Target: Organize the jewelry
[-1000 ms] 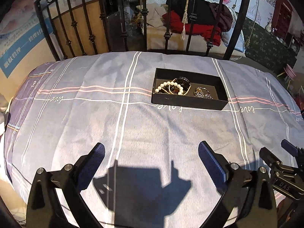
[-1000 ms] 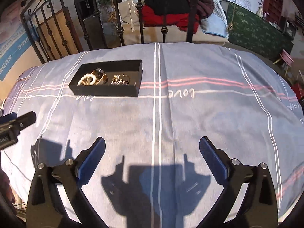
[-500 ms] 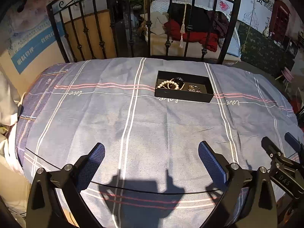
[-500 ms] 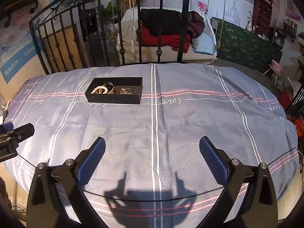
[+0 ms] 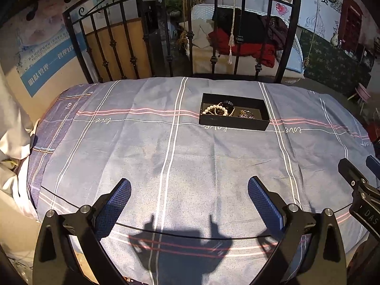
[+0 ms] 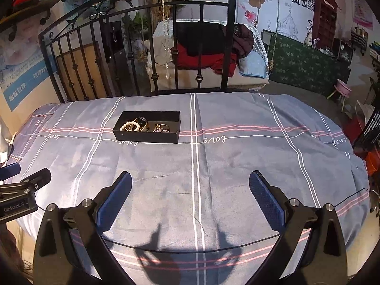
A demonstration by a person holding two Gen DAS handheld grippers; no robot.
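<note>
A black open box (image 5: 232,123) stands on the far part of the cloth-covered table; it also shows in the right wrist view (image 6: 147,138). Inside lie a white pearl bracelet (image 5: 212,108), a dark bangle (image 5: 226,105) and a sparkly chain piece (image 5: 247,114); the right wrist view shows the bracelet (image 6: 130,126) and the chain piece (image 6: 162,128) too. My left gripper (image 5: 189,190) is open and empty, well short of the box. My right gripper (image 6: 190,182) is open and empty, to the right of the left one.
A blue-grey checked cloth (image 5: 142,156) covers the table. A black iron railing (image 5: 171,38) stands behind the far edge, with a hanging chair and clothes beyond. The right gripper's fingers (image 5: 351,173) show at the right; the left gripper's fingers (image 6: 35,178) show at the left.
Both grippers have pulled back and up from the table, so the box looks smaller and farther. Both stay open and empty.
</note>
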